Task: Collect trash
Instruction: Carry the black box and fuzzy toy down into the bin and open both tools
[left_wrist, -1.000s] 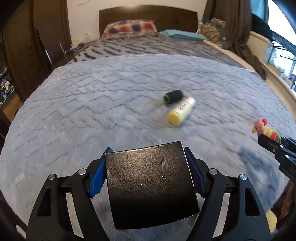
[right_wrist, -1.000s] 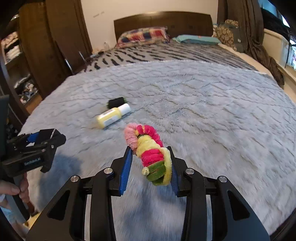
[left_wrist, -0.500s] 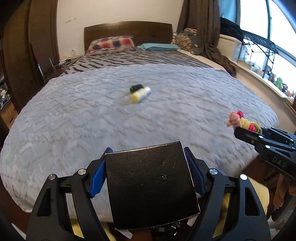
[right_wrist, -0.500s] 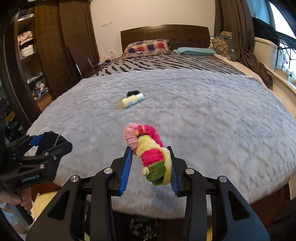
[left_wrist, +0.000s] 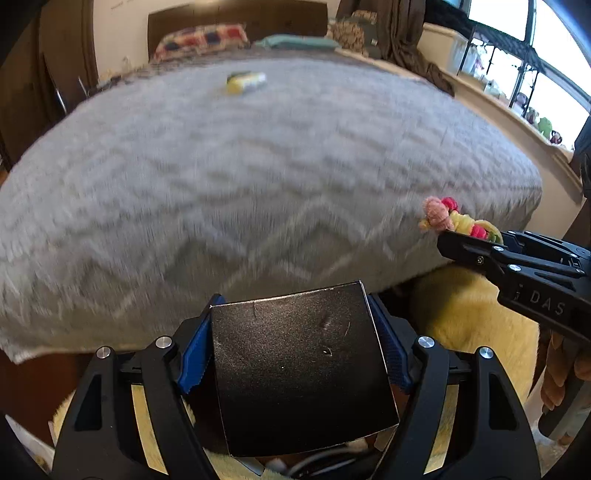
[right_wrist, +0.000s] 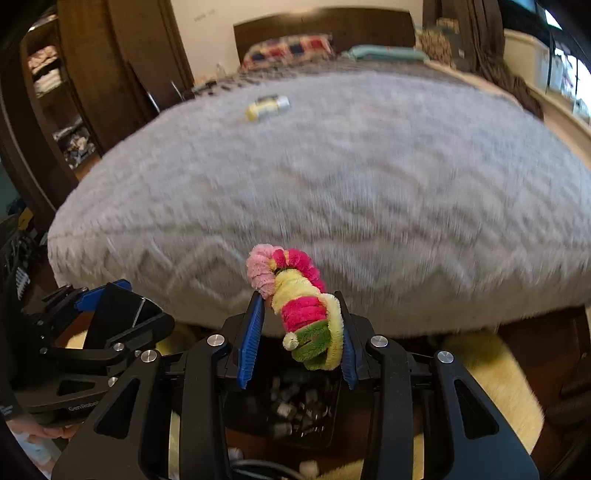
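My left gripper (left_wrist: 295, 332) is shut on a flat black box (left_wrist: 299, 369), its blue pads against both sides. The same box (right_wrist: 114, 314) shows at the left of the right wrist view. My right gripper (right_wrist: 299, 328) is shut on a twisted bundle of pink, yellow and green pipe cleaners (right_wrist: 299, 299), which also shows at the right in the left wrist view (left_wrist: 454, 221). Both grippers hang off the foot of the bed. Below the right gripper sits a dark bin (right_wrist: 291, 410) with small scraps in it. A yellow bottle (right_wrist: 267, 107) lies far back on the grey blanket (right_wrist: 332, 177).
A yellow fluffy rug (left_wrist: 469, 317) covers the floor at the bed's foot. Dark wooden shelves (right_wrist: 55, 92) stand at the left. Pillows (left_wrist: 203, 38) and a headboard are at the far end, a window ledge (left_wrist: 524, 110) at the right. A hand (left_wrist: 561, 373) holds the right gripper.
Both grippers have drawn back from over the bed to beyond its foot and sunk lower. The bottle now looks far away. The rug and the bin have come into view.
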